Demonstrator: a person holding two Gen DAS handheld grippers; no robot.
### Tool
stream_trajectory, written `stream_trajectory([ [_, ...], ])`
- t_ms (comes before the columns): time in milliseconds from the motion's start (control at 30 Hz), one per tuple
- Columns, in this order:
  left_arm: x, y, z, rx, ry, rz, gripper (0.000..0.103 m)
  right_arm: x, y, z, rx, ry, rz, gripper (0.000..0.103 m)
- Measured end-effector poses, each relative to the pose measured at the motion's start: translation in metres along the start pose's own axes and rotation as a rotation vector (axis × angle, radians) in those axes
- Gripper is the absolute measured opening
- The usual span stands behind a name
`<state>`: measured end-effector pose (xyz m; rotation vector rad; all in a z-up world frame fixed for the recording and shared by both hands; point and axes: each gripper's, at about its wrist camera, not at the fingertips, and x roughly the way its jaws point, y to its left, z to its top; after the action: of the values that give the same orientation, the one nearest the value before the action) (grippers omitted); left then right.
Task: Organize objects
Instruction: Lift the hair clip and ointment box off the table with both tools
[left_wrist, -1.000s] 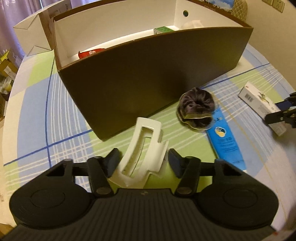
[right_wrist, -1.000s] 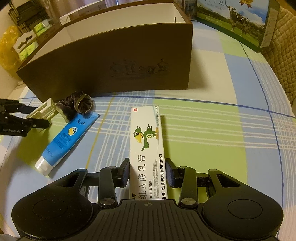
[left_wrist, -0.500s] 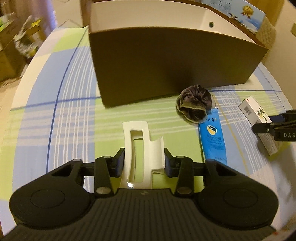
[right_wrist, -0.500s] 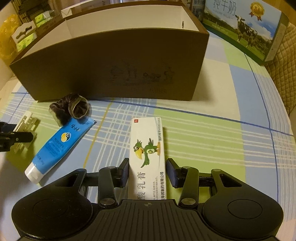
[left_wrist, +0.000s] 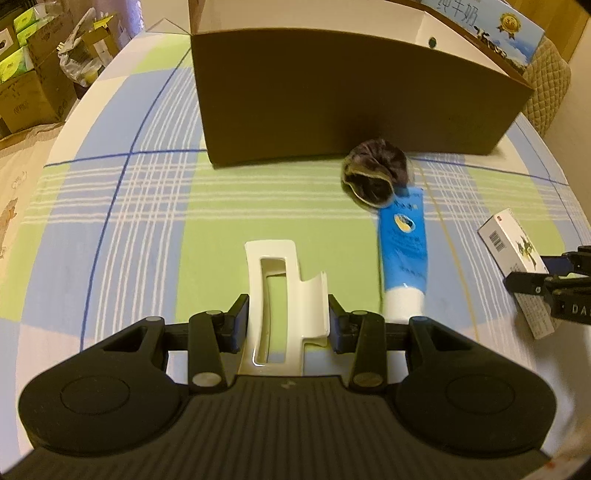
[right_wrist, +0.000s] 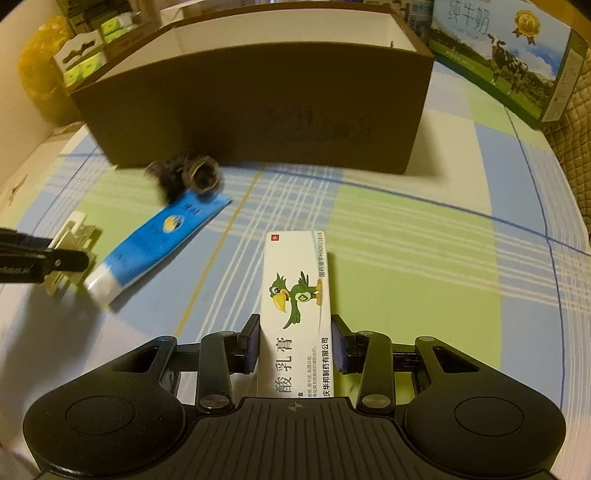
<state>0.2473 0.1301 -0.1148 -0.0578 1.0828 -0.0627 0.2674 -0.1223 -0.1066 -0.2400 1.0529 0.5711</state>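
Hair claw (left_wrist: 286, 291), white glossy plastic with a long slot, now lies straight between the left gripper (left_wrist: 286, 325) fingers, where a second ago it sat askew with the jaws wider; those jaws have just been closing and now press its sides; right gripper (right_wrist: 295, 349) has closed slightly, its pads clamped on the flat white ointment carton (right_wrist: 295, 310) printed with a green bird; both lie on the checked tablecloth (left_wrist: 147, 206) toward its near edge, before the brown cardboard box (left_wrist: 332, 103); a fuzzy dark scrunchie (left_wrist: 376, 177) touches the blue tube (left_wrist: 404, 243).
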Motion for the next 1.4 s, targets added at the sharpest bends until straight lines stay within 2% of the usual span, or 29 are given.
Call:
stream_trajectory([
  [400,-0.007,-0.024,-0.014,0.028,0.028,-0.009,0.036,-0.004,0.012,-0.009,-0.049,0.022,0.009,0.036],
  [900,-0.011,-0.028,-0.019,0.020,0.039,0.000,0.036,-0.007,0.011,-0.010,-0.078,0.023,0.017,0.036],
  [1100,-0.012,-0.027,-0.019,0.016,0.042,-0.002,0.036,-0.009,0.008,-0.010,-0.055,0.031,0.041,0.035],
  [1400,-0.027,-0.024,-0.015,0.017,0.019,-0.005,0.036,-0.020,-0.004,-0.010,0.049,0.028,0.106,0.035],
])
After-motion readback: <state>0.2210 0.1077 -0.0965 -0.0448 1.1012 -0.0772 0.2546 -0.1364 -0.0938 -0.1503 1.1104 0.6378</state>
